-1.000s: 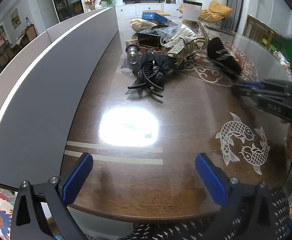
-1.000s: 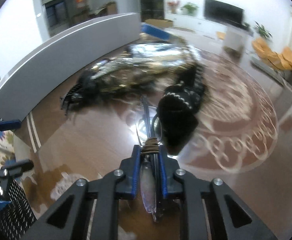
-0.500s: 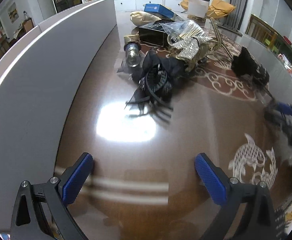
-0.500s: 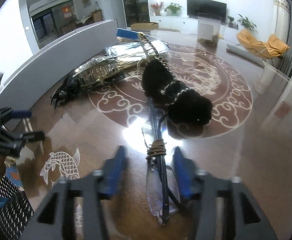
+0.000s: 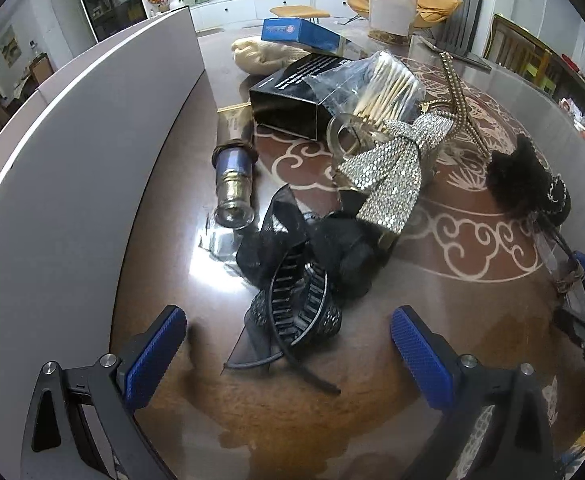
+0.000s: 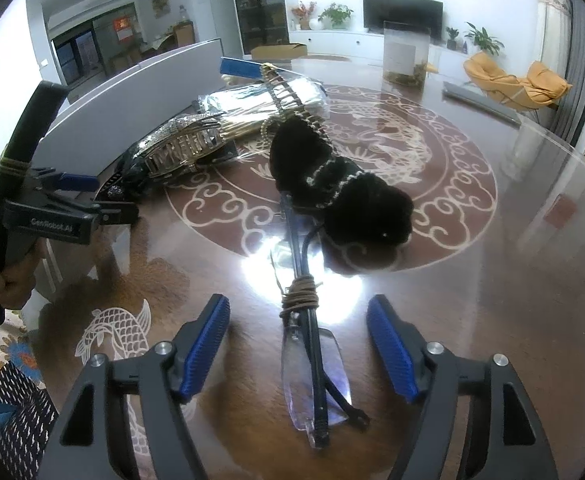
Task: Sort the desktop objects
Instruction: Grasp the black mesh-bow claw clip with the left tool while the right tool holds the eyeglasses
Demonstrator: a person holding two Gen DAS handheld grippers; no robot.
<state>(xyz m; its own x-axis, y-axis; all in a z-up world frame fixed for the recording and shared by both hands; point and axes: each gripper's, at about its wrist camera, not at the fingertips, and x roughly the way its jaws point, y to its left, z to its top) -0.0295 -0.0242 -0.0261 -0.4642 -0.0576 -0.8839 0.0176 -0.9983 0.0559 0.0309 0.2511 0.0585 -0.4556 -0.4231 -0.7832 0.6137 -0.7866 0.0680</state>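
My right gripper (image 6: 298, 346) is opening, its blue pads clear of the folded rimless glasses bound with brown cord (image 6: 312, 364) lying on the glossy brown table (image 6: 492, 280) between them. My left gripper (image 5: 286, 346) gapes wide before the black mesh hair clip (image 5: 298, 304).

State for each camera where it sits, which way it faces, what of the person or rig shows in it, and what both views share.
Left wrist: on the left gripper, angled down at the black hair clip, the sequin bow and the white partition; its own open blue pads show.
Right wrist: on the right gripper, jaws opening, angled down at the folded glasses lying free between them; a hand gripping the left gripper shows at left.
Shared: the fluffy black hair tie, the sequin bow, the glasses, the table.
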